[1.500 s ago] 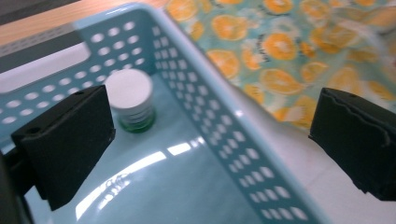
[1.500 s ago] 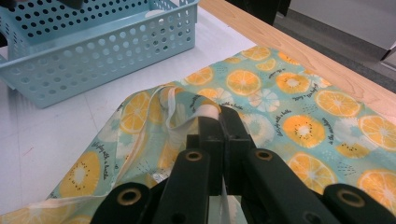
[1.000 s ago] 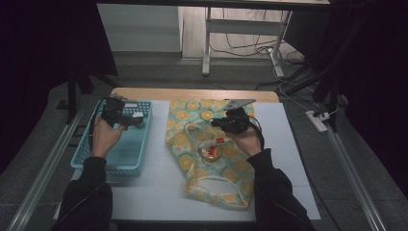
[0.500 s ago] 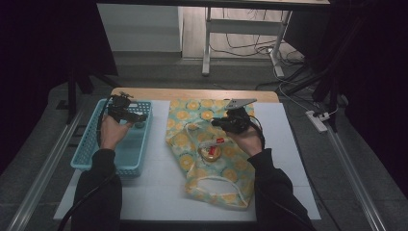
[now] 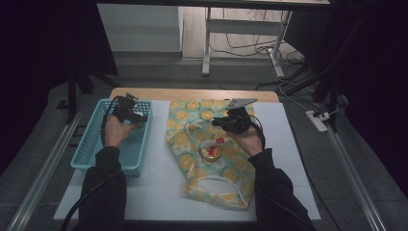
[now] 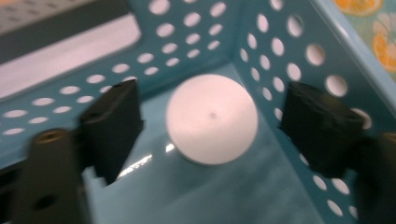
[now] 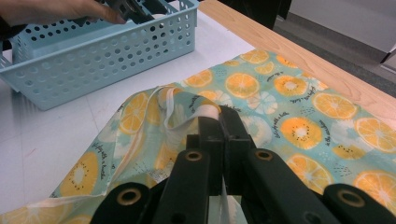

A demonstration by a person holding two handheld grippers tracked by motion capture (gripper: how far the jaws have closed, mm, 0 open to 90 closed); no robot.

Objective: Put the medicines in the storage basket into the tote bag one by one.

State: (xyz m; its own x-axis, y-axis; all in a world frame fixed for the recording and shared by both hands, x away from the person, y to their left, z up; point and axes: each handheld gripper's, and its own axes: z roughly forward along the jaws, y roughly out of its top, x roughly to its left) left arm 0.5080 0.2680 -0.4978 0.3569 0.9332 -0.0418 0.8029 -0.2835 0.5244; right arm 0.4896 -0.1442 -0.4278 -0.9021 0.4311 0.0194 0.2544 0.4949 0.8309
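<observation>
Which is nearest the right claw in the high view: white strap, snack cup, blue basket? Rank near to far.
From the right claw:
1. White strap, pinched in its jaws.
2. Snack cup, on the cloth on the person's side.
3. Blue basket, far left across the table.

The person's two forearms in dark sleeves come in from the bottom of the high view and reach forward. The left hand (image 5: 115, 132) holds the black two-jaw left gripper (image 5: 129, 111) low, pointing forward; in the left gripper view its jaws stand wide apart. The right hand (image 5: 247, 138) holds the black right gripper (image 5: 230, 121), with a grey three-cornered plate on top, turned toward the left. Its jaws are pressed together, pinching a thin white strip.
</observation>
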